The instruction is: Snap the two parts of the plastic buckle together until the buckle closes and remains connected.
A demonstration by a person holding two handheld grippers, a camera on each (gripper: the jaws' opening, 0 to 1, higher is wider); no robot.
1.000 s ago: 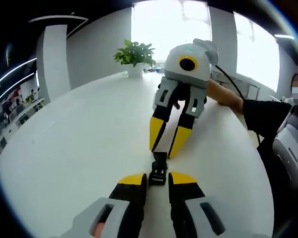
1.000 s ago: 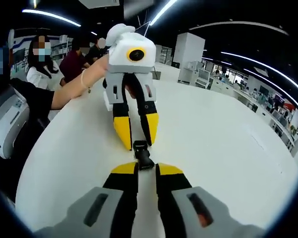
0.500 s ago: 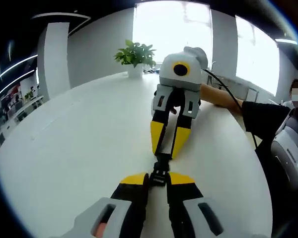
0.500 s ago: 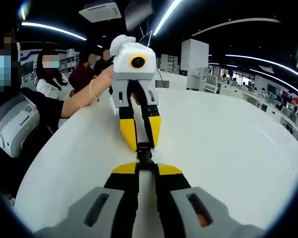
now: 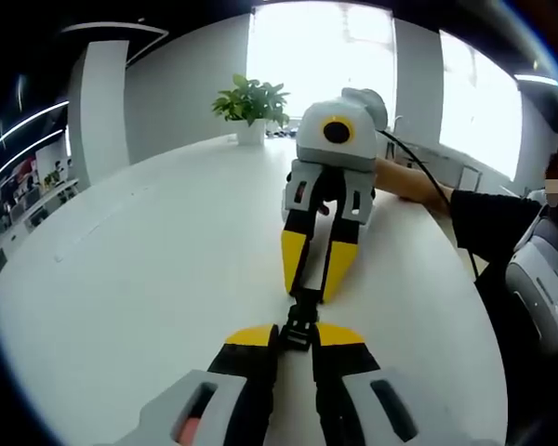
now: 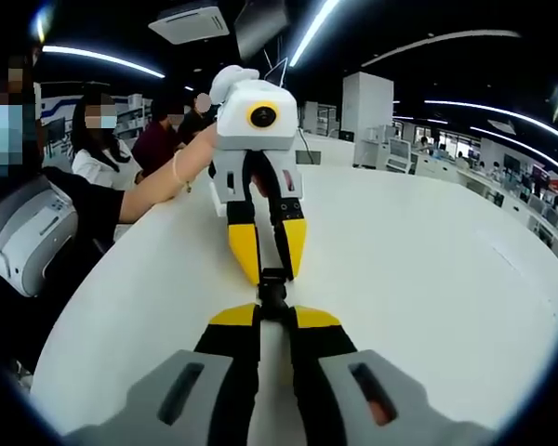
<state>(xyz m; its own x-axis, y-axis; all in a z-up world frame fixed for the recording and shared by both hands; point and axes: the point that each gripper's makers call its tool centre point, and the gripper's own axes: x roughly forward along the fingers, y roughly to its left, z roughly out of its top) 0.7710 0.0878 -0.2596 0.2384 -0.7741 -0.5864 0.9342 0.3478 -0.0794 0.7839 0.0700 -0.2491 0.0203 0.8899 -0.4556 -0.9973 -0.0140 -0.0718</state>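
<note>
between both tools — left tool [image 5: 297, 336] and right tool [image 6: 275, 316] clamp the buckle [image 5: 300, 316].

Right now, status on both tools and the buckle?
Left tool shut on black plastic buckle. Right tool shut on its other end. Halves meet between the tips; latch unconfirmed. White table unobstructed nearby.

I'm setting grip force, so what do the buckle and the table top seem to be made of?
The buckle, held between the left gripper and the right gripper, looks like black moulded plastic with a dull sheen. The table looks like smooth white laminate or a painted surface; soft window glare suggests a semi-matt finish.
</note>
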